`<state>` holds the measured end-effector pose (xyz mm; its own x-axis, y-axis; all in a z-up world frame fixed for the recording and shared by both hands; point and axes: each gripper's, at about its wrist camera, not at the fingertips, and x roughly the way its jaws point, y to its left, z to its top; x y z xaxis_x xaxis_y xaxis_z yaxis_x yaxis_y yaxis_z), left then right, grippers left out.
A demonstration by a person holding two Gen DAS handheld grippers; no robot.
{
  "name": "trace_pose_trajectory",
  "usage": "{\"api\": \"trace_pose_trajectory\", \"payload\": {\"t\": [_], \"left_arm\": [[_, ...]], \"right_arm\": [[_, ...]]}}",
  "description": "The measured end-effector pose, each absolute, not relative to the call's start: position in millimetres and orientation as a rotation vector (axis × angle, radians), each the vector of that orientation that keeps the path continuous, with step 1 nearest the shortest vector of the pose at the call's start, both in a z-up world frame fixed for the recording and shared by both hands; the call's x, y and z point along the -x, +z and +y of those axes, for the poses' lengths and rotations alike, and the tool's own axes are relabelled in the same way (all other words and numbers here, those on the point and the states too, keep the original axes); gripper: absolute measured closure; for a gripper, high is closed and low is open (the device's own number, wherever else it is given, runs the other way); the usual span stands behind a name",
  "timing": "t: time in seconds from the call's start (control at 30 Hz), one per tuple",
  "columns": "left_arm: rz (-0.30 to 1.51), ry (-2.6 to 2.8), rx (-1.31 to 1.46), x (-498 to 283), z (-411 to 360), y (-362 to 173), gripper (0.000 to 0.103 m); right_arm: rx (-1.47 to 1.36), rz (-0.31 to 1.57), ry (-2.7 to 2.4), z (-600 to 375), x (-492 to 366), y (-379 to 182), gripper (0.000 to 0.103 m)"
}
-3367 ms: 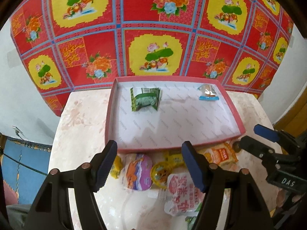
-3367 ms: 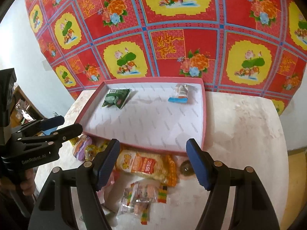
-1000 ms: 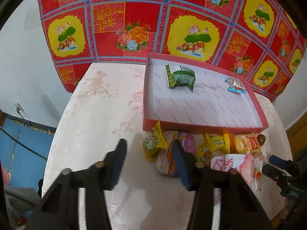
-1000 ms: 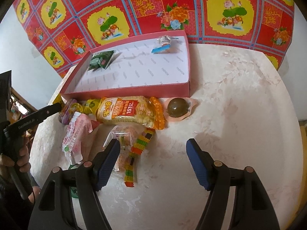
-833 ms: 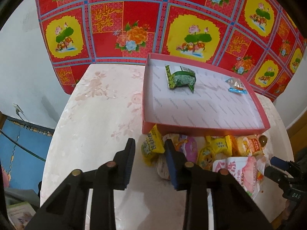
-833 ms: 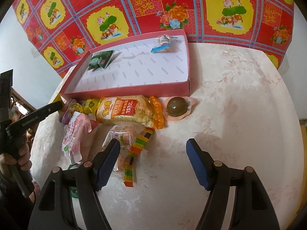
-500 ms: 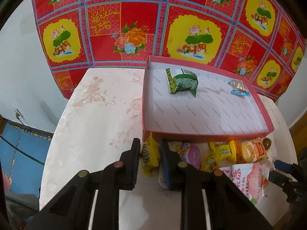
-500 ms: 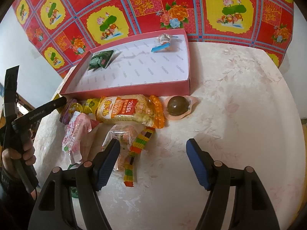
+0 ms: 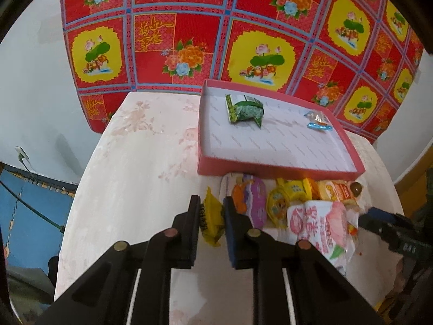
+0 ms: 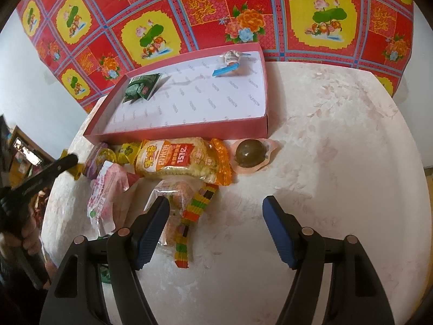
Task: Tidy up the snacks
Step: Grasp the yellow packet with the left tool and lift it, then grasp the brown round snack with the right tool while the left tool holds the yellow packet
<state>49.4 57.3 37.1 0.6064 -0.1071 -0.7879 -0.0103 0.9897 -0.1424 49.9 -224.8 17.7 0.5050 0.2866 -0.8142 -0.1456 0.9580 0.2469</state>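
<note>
My left gripper [image 9: 211, 216] is shut on a small yellow snack packet [image 9: 212, 220], lifted slightly off the table in front of the red tray [image 9: 276, 168]. In the tray lie a green packet [image 9: 245, 110] and a clear packet with a blue strip [image 9: 318, 120]. A pile of snacks lies along the tray's near wall: a purple cup [image 9: 253, 201], a yellow rice-snack bag [image 10: 180, 161], a pink packet [image 10: 107, 193], a brown ball in a wrapper [image 10: 250, 153] and a striped candy strip [image 10: 193, 218]. My right gripper [image 10: 215, 227] stands open above bare table beside the strip.
The round marbled table [image 10: 338, 140] has open room on its right half and on its left side [image 9: 140, 157]. A red and yellow flowered cloth [image 9: 243, 27] hangs behind the tray. A hand [image 10: 27, 241] holds the left gripper's handle at the left edge.
My left gripper's jaws closed onto the yellow packet and drew it a little back and up from the pile. The right gripper has stayed where it was.
</note>
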Motion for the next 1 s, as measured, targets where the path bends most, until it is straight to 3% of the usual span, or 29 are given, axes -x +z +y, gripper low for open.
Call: {"api": "trace_pose_trajectory", "payload": {"t": [0.4,1.0], "left_arm": [[0.956,-0.045,0.160,-47,63,18,0.084],[0.964,-0.036,0.146,-47,63,12,0.083]], "right_arm": [[-0.222,0.958,0.228,-243,-61,21,0.032],[-0.162,0.930,0.136,-240,-91,8,0.059]]}}
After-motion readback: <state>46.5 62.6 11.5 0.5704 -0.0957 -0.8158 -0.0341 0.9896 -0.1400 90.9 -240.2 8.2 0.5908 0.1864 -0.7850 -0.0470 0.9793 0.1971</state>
